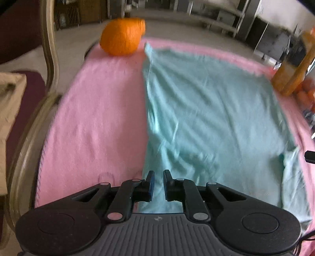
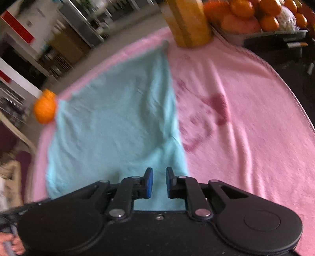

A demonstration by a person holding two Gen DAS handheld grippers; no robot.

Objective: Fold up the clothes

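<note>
Both pairs of jaws stand slightly parted, pinching nothing: the left gripper (image 1: 158, 184) and right gripper (image 2: 159, 182) hover over the near edge of the wrinkled light-teal cotton garment (image 1: 212, 118). It lies roughly rectangular on the pink fleece blanket (image 1: 98, 118), perhaps partly folded. Beyond sits a round orange fruit (image 1: 122, 36).

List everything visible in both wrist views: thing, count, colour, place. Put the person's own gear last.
garment: one, light teal, spread flat on the pink cloth, wrinkled.
pink cloth: one, pink, covering the table; dark red print beside the garment.
lone orange: one, orange, far corner near the garment.
bottle: one, amber-yellow, far edge.
pile of oranges: several, orange, beyond the bottle.
chair: one, beige frame, beside the table.
left gripper: black, jaws open over the garment's near edge.
right gripper: black, jaws open over the garment.
</note>
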